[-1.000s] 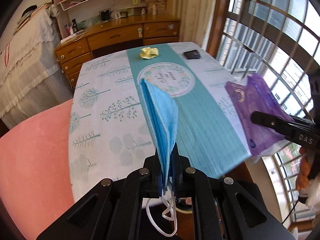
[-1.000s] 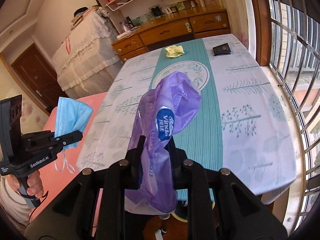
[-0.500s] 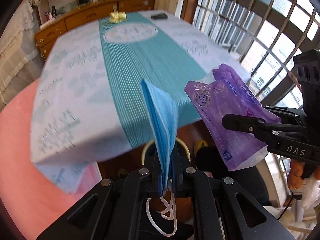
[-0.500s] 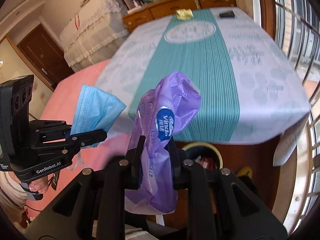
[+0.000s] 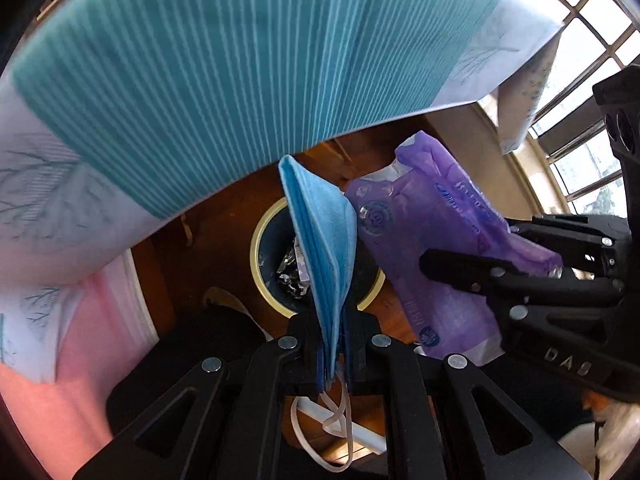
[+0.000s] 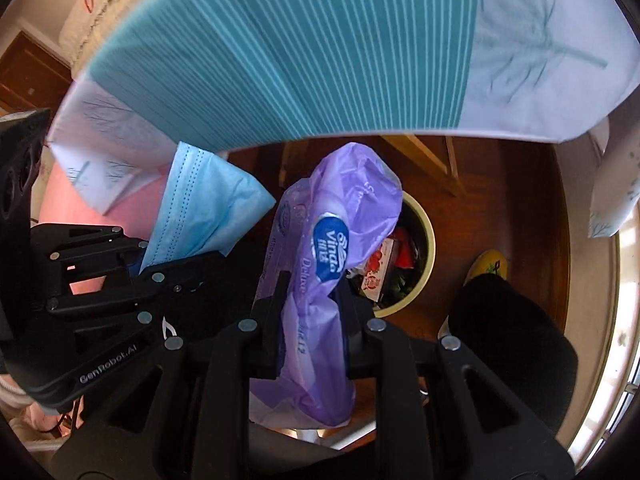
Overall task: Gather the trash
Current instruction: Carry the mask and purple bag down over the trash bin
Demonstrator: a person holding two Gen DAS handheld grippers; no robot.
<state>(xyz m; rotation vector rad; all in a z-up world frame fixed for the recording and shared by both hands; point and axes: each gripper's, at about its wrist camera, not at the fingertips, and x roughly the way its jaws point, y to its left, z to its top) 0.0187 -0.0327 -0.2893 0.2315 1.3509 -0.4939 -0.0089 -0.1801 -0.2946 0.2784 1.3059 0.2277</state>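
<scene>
Both tongs grip trash over the bin [image 5: 262,240] at frame centre: left tongs [image 5: 334,344] pinch the mask [image 5: 324,240], right tongs [image 6: 310,320] clamp the wrapper [image 6: 332,240], ready to drop.

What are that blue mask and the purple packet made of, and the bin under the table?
The blue mask looks like soft, matte non-woven fabric: pleats and a stitched edge show. The purple packet seems thin plastic film, glossy and crinkled, with print. The bin is probably plastic, with a smooth cream rim, though the look leaves that open.
</scene>
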